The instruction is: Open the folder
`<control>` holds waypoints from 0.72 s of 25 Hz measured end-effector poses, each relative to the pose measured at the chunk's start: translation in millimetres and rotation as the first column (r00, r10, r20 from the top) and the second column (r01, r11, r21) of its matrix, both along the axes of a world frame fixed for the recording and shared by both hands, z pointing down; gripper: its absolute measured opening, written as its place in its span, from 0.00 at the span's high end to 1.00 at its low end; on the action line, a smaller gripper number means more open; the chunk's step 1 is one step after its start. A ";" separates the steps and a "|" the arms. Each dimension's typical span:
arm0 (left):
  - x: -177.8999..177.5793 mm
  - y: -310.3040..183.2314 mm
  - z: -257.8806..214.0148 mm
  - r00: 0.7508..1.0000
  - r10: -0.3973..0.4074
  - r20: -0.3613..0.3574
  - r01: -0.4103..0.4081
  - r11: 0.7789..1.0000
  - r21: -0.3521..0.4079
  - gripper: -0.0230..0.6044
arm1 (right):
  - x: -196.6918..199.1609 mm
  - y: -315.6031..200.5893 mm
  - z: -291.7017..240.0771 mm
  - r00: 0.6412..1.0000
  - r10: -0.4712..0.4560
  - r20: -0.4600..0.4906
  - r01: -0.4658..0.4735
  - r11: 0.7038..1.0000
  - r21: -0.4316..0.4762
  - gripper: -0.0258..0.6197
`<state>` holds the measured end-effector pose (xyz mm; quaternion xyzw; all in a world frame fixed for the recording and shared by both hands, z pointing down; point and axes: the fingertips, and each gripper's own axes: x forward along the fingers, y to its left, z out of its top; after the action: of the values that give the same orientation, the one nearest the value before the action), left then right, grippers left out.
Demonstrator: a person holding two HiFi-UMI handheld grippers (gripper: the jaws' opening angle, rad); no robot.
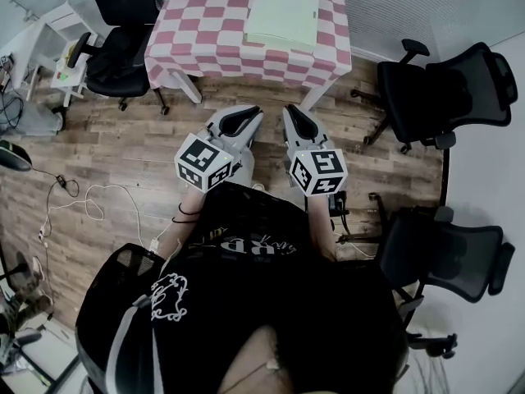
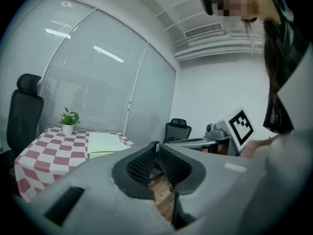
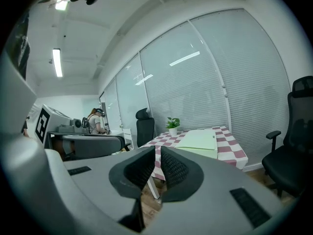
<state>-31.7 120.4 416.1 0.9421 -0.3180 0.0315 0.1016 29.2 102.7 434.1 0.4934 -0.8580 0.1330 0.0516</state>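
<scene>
On the checkered table [image 1: 205, 31] ahead, the folder [image 1: 283, 15] lies by the right edge, nearer your right gripper [image 1: 294, 115] than left gripper [image 1: 246, 115]; both are closed, empty, well short.

My left tongs [image 1: 244, 118] and right tongs [image 1: 295, 120] are pale grey with black ribbed pads [image 2: 142, 165], and their cubes [image 1: 205, 162] are white with black square markers. The tabletop [image 1: 209, 23] is checked pink and white under a pale green folder [image 1: 283, 15], beside a green plant [image 2: 69, 116] in a white pot [image 2: 68, 129]. The floor [image 1: 123, 154] is brown wood planks and the chairs [image 1: 443, 89] are black.
</scene>
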 end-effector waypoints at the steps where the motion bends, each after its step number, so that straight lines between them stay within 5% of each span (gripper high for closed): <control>1: 3.0 -10.3 0.9 1.000 0.009 -0.002 -0.009 1.000 -0.003 0.90 | 3.1 -10.2 1.9 1.000 0.009 -0.003 -0.009 1.000 -0.006 0.90; 18: 11.1 -202.6 21.0 0.993 0.108 0.047 -0.104 0.991 -0.088 0.90 | 15.0 -191.0 34.3 0.994 0.106 -0.012 -0.106 0.983 -0.151 0.90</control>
<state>-20.5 -82.2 437.2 0.9513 -0.2683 0.0747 0.1318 44.2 -88.3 468.3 0.5332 -0.8179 0.1994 0.0835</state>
